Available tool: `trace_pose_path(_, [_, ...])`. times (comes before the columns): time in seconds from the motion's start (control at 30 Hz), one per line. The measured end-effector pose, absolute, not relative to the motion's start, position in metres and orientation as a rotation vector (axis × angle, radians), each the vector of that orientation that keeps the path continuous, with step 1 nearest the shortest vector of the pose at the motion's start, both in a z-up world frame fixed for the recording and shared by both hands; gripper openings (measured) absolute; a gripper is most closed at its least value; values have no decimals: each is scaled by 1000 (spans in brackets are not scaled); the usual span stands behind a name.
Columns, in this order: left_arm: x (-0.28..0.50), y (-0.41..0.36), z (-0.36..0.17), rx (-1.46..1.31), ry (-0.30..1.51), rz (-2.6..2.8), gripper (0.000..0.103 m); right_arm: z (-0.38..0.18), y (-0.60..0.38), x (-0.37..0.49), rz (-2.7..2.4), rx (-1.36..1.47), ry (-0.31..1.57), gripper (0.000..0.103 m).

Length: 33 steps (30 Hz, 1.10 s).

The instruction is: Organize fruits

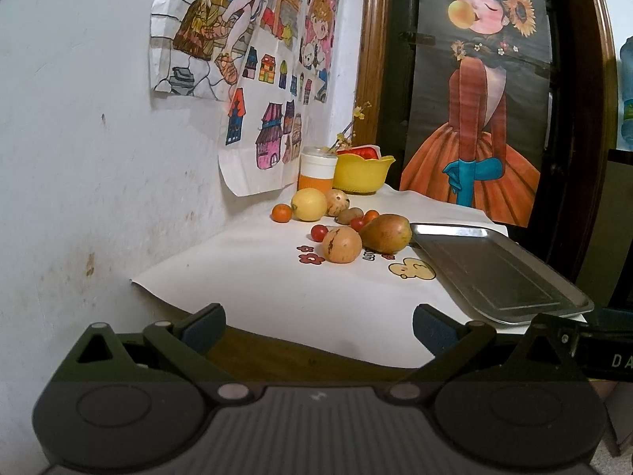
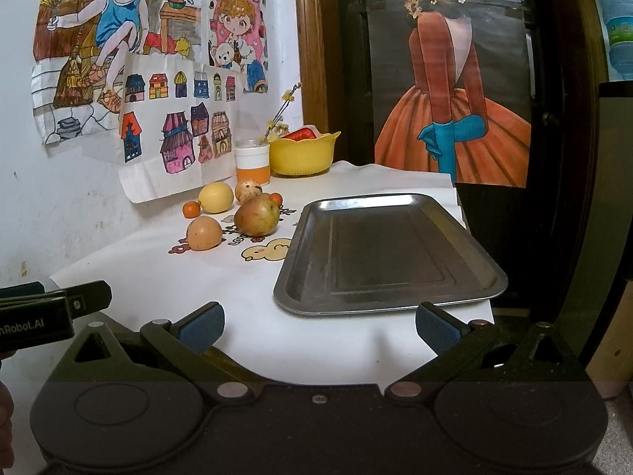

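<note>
- Two grippers, left gripper (image 1: pixel 318 326) and right gripper (image 2: pixel 319 326): your fingers apart, empty.
- Pear (image 1: pixel 385 233): firm, smooth; grip its wide belly.
- Tray (image 2: pixel 389 249): bare.

Fruit on the cloth: 1 lemon (image 1: pixel 309 204), 1 pear (image 1: pixel 385 233), 2 tan round fruits (image 1: pixel 342 244), 1 kiwi (image 1: pixel 349 215), approx. 4 small red-orange ones (image 1: pixel 281 213). 1 tray (image 1: pixel 499 273) at 3 o'clock, 1 yellow bowl (image 1: pixel 362 173), 1 cup (image 1: pixel 317 172).
</note>
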<state>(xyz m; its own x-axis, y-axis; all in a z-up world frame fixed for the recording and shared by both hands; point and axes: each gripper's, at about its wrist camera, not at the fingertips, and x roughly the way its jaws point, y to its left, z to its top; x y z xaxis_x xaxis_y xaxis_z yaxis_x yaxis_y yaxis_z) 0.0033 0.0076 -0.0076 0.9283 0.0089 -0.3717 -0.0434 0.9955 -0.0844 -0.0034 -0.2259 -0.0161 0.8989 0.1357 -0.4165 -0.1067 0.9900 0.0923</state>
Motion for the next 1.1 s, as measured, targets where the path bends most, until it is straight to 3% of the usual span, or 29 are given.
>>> trace_pose_path(1.1, [30,15,-2,-121,469,3,103,-16,-218,9,184,11,456,103])
